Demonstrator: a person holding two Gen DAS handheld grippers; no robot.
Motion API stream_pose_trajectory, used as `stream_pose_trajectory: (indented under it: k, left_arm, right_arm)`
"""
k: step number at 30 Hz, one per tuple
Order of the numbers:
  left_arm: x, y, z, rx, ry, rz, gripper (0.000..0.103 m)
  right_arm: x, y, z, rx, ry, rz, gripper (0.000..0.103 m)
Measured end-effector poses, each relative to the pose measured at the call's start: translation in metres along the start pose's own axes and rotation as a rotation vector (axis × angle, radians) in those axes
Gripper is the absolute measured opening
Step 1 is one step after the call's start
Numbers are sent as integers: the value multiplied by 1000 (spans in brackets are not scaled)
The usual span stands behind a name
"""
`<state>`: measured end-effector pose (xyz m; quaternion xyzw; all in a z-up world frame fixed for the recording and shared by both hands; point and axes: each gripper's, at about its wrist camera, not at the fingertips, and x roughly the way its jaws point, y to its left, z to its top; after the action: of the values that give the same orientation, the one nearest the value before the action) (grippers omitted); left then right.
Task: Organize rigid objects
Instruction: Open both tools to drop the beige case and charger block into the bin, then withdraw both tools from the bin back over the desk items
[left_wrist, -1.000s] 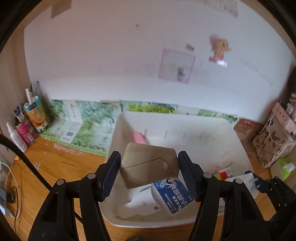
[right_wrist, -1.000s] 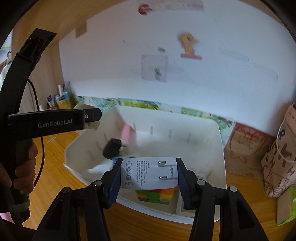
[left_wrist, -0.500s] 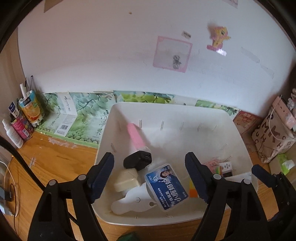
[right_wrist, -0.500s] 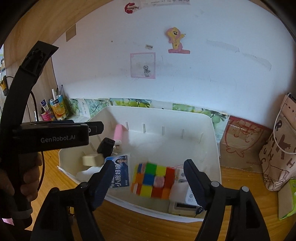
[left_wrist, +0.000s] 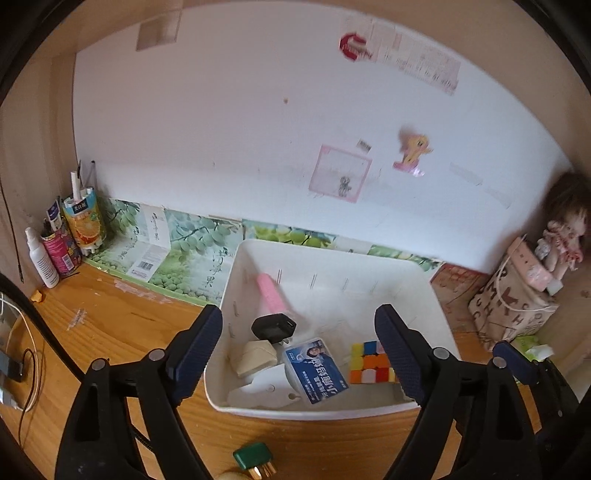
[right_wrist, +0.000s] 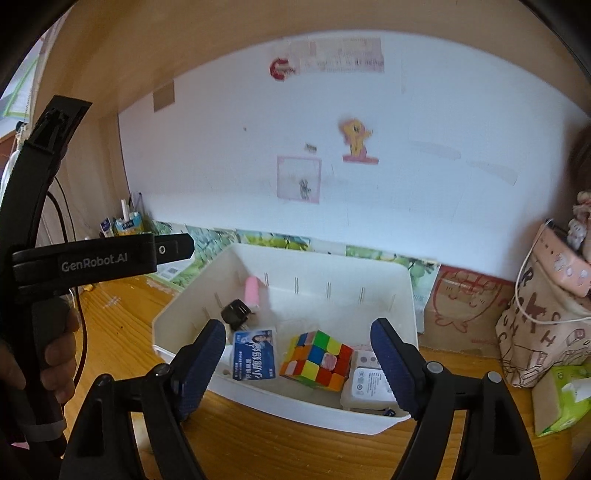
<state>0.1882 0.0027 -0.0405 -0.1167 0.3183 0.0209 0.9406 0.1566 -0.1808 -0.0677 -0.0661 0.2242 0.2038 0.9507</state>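
A white bin (left_wrist: 236, 280) (right_wrist: 402, 295) stands on the wooden desk. In it lie a pink stick (left_wrist: 271, 295), a black plug (left_wrist: 273, 326) (right_wrist: 236, 314), a beige block (left_wrist: 255, 358), a blue-labelled box (left_wrist: 316, 369) (right_wrist: 255, 354), a colour cube (left_wrist: 369, 362) (right_wrist: 316, 358) and a white charger (right_wrist: 367, 382). My left gripper (left_wrist: 299, 358) is open and empty above the bin's near side. My right gripper (right_wrist: 297, 367) is open and empty above the bin's near right part. A green plug (left_wrist: 255, 458) lies on the desk in front of the bin.
Bottles and a juice carton (left_wrist: 79, 221) stand at the far left. A patterned bag (left_wrist: 513, 306) (right_wrist: 543, 317) and a doll (left_wrist: 561, 236) sit at the right. A green tissue pack (right_wrist: 565, 398) lies right of the bin. Cables (left_wrist: 14, 369) lie at the left edge.
Both grippers opened and pulled back and up. The beige block dropped from the left one into the bin; the white charger dropped from the right one into the bin.
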Motion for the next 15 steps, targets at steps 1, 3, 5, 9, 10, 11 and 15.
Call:
stream_pose_trajectory:
  k: [1, 3, 5, 9, 10, 11, 15]
  left_arm:
    - [-4, 0, -1, -2, -6, -2, 87]
    - [-15, 2, -4, -16, -17, -2, 88]
    - [-23, 5, -9, -33, -20, 7, 89]
    - [-37, 18, -21, -87, -9, 29, 89]
    - [-40, 21, -25, -98, -5, 36, 89]
    - [-44, 25, -29, -111, -4, 45, 89]
    - [-57, 42, -46, -154, 19, 99, 89]
  right_arm:
    - [-3, 1, 0, 0, -7, 1, 82]
    - [-12, 5, 1, 4, -18, 6, 82]
    - [-18, 6, 0, 9, -27, 10, 82]
    - [-29, 11, -1, 26, -43, 21, 82]
    - [-31, 12, -2, 30, -44, 23, 82]
    - [-33, 12, -3, 35, -45, 28, 82]
    - [-36, 18, -11, 57, -22, 54, 82]
